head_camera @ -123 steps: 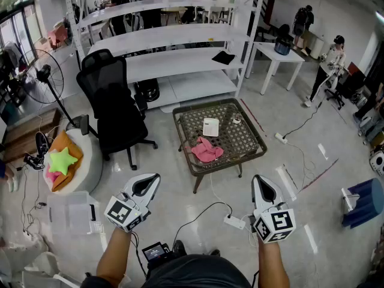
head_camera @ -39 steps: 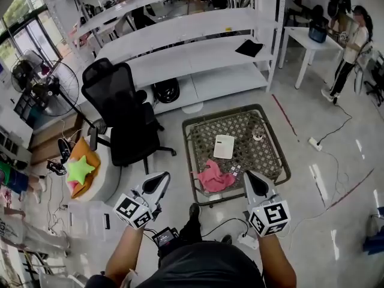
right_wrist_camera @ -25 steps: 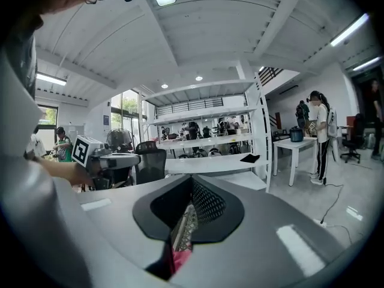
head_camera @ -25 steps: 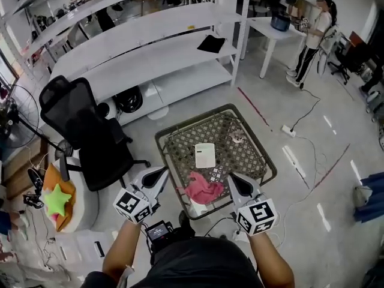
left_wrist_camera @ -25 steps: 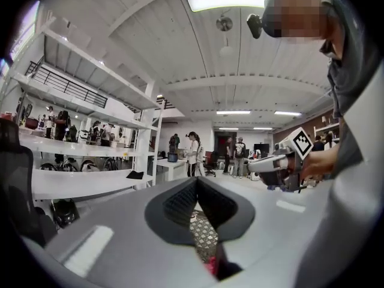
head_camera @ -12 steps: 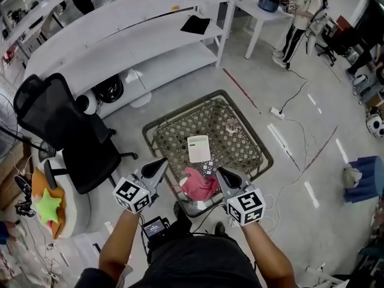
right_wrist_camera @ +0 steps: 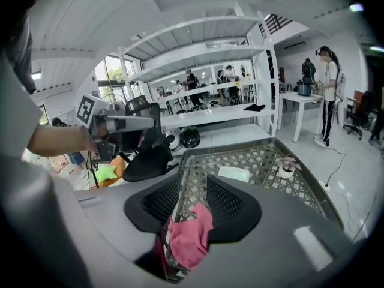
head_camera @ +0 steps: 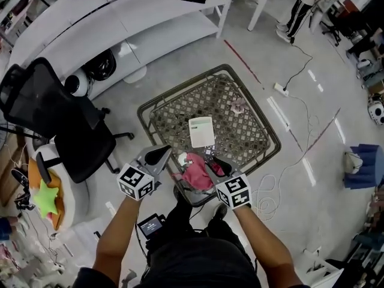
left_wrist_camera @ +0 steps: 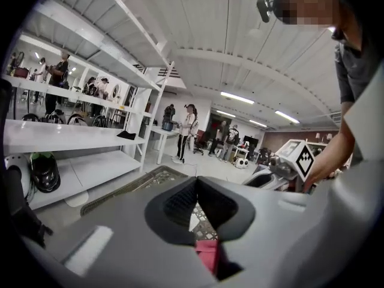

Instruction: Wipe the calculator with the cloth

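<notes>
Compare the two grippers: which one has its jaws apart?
The right gripper: its jaws have just been opening and stand apart, with the pink cloth showing in the gap, not gripped. The left gripper has its jaws together.

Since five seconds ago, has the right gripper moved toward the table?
Yes: the right gripper reached the table's near edge; its jaws have just been opening, pink cloth between them.

— Where is there room on the bench (head_camera: 182, 87)?
— The mesh right of the white box (head_camera: 201, 131) is bare, and so is the far left corner. The box lies flat mid-top.
— Anything upright?
— A small pot (head_camera: 238, 105), beyond the box to the right and apart from it.
— The near corner?
— The cloth (head_camera: 195, 171) is heaped there, inside the raised rim.
— The sides?
— A chair (head_camera: 51, 110) stands left, well apart. The floor on the right is open but for a cable (head_camera: 264, 192).
</notes>
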`<state>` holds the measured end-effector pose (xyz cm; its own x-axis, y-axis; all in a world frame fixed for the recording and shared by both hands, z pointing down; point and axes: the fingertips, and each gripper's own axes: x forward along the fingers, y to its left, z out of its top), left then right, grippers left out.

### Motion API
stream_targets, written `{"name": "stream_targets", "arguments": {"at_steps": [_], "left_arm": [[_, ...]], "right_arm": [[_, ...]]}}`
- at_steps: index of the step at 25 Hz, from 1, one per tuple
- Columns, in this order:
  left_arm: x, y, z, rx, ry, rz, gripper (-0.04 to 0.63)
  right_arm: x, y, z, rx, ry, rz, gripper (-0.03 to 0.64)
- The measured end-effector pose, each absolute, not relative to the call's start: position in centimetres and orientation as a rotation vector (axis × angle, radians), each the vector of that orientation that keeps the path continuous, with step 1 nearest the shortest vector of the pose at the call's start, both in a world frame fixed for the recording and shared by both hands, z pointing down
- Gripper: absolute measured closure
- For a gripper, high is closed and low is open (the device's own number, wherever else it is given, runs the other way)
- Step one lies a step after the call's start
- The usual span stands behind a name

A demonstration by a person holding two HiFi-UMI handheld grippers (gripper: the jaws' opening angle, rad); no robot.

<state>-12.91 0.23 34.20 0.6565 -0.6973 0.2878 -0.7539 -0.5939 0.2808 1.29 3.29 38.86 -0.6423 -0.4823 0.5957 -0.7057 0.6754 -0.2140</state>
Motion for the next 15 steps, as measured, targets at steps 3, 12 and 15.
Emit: {"name": "stream_targets", "arguments": {"at_steps": [3,12,15], "left_arm": [[-13.2,0.1,37.3,2.448,-1.142,0.229,0.537],[-13.7,-1.2,45.6,2.307,-1.145,0.267,0.537],[-13.6,-1.7,48.1,2.274,-1.137,0.281,0.537]], "right_arm": [[0.4,4.1,42.9,0.851,-2.326,0.624,0.461],[-1.3,5.4,53.0,0.667,-2.158,0.615,0.374],[-1.4,5.8,55.8,0.625,-2.108,0.602,0.371]]}}
